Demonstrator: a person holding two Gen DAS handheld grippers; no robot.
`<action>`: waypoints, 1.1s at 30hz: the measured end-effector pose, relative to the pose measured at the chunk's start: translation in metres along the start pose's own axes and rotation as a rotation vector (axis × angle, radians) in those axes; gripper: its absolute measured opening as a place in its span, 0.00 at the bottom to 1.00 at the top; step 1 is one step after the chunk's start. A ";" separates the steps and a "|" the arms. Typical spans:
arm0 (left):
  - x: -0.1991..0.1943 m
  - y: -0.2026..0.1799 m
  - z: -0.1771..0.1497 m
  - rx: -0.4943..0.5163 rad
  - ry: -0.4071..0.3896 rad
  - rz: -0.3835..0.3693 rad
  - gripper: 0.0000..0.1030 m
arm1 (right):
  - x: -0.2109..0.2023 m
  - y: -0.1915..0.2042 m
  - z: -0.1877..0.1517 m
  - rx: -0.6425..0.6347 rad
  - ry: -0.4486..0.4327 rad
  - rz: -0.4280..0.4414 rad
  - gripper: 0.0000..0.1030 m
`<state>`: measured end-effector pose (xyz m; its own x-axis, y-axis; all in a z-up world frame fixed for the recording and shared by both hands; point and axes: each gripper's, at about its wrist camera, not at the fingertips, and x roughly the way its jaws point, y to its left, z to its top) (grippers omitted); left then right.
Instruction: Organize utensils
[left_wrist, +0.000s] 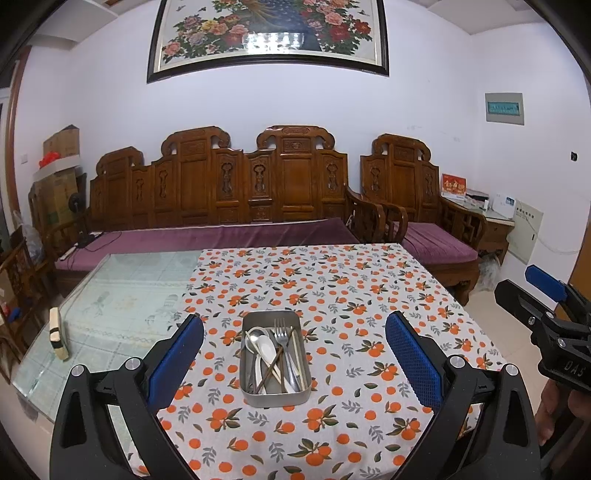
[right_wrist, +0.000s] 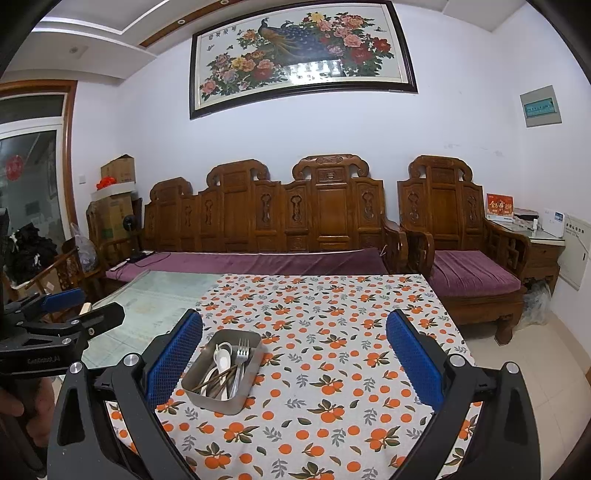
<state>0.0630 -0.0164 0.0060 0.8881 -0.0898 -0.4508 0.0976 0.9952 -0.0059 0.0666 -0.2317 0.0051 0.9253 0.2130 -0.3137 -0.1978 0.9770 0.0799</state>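
Jaws wide on both grippers, utensils (left_wrist: 275, 354) tangled in tin (left_wrist: 275, 397), chopsticks half-buried

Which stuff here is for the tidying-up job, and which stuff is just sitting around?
For the job:
metal tin
fork
white spoon
brown chopsticks
left gripper, open
right gripper, open

Just sitting around:
orange-print tablecloth
glass tabletop
small block at the table's left edge
wooden sofa
peacock painting
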 end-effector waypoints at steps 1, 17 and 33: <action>0.000 0.000 0.000 0.000 -0.001 0.000 0.92 | 0.000 0.000 0.000 0.000 -0.001 0.001 0.97; -0.007 -0.004 0.001 0.002 -0.023 -0.001 0.92 | 0.000 0.000 0.000 0.000 -0.001 0.001 0.97; -0.010 -0.005 0.002 0.003 -0.030 -0.003 0.92 | -0.001 0.001 0.000 0.001 -0.003 0.002 0.97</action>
<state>0.0543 -0.0204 0.0126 0.9009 -0.0937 -0.4239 0.1012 0.9949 -0.0048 0.0657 -0.2308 0.0051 0.9259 0.2145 -0.3111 -0.1991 0.9766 0.0810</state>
